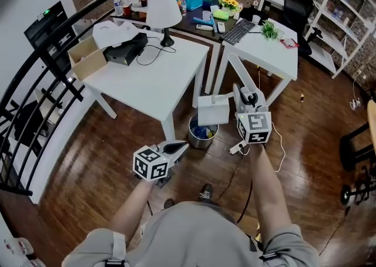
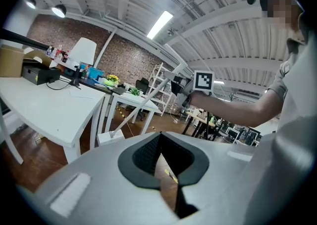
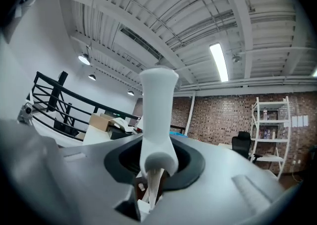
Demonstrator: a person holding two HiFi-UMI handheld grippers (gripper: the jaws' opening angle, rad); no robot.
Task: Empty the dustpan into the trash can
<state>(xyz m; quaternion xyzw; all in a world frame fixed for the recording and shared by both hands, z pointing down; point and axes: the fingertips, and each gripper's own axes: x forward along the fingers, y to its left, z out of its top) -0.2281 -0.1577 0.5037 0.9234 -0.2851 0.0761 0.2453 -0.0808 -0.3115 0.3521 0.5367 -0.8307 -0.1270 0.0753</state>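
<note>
A white dustpan (image 1: 212,110) hangs over the far rim of a round metal trash can (image 1: 201,133) that stands on the wood floor by the table leg. Blue rubbish lies inside the can. My right gripper (image 1: 245,96) is shut on the dustpan's long white handle (image 1: 239,76). In the right gripper view the handle (image 3: 157,115) sticks up between the pads. The left gripper view shows the handle (image 2: 141,107) slanting down to the pan (image 2: 110,137). My left gripper (image 1: 181,147) hovers near the can's left side, shut and empty (image 2: 166,169).
Two white tables (image 1: 154,83) stand behind the can, with a lamp (image 1: 163,12), a cardboard box (image 1: 87,57) and a keyboard (image 1: 237,32) on them. A black railing (image 1: 35,92) runs along the left. A white plug and cable (image 1: 237,148) lie on the floor at right.
</note>
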